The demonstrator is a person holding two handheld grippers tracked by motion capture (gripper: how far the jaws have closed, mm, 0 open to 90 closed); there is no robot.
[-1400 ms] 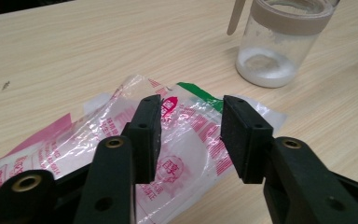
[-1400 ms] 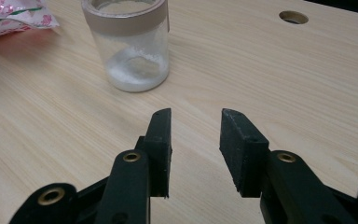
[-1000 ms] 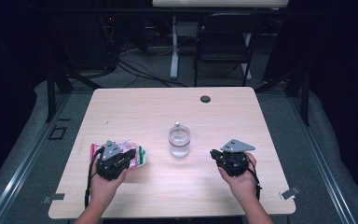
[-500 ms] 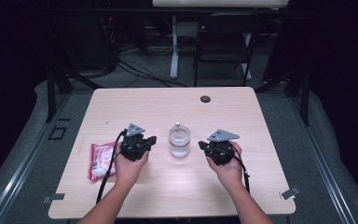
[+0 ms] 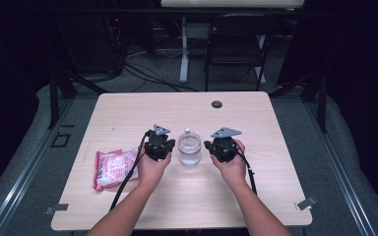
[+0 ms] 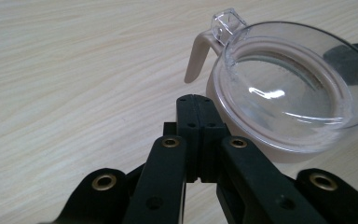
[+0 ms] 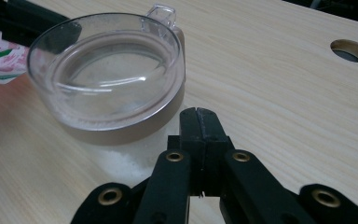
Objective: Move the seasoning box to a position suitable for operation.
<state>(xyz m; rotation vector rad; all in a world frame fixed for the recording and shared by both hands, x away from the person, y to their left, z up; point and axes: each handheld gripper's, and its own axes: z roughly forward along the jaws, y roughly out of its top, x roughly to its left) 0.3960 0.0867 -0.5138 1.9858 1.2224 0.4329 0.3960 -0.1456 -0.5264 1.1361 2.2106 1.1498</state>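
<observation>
Pale wood surface, dark room. Lidded clear jar at centre. Left tongs and right tongs have converged, now flanking jar, both pressed together, empty. Pink packet left of jar, now uncovered. Jar handling likely next.

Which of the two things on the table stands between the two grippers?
The clear lidded jar stands between them; the pink and white packet lies flat, off to the left.
</observation>
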